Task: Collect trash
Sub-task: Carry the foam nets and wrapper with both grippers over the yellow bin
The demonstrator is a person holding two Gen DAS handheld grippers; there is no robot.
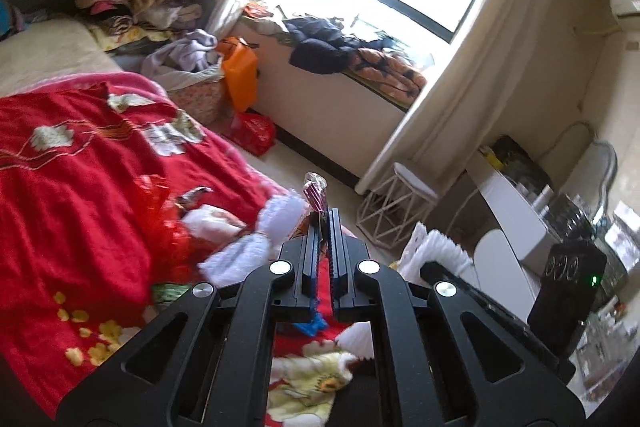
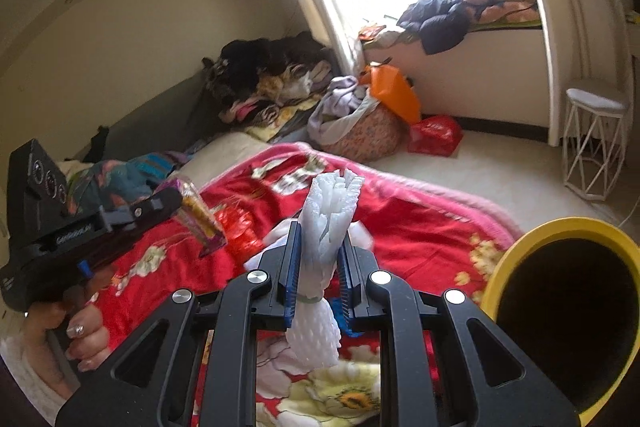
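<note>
Left tongs: pinching a thin candy wrapper, lifted over the bed's foot edge. Right tongs: clamping white foam netting beside the yellow-rimmed bin. Risk: the slim wrapper slipping out mid-carry; springy foam snagging the rim.

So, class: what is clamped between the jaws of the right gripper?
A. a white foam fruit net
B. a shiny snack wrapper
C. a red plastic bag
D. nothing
A: in the right wrist view the right gripper has its jaws pressed on a white foam fruit net, held above the red blanket.
</note>
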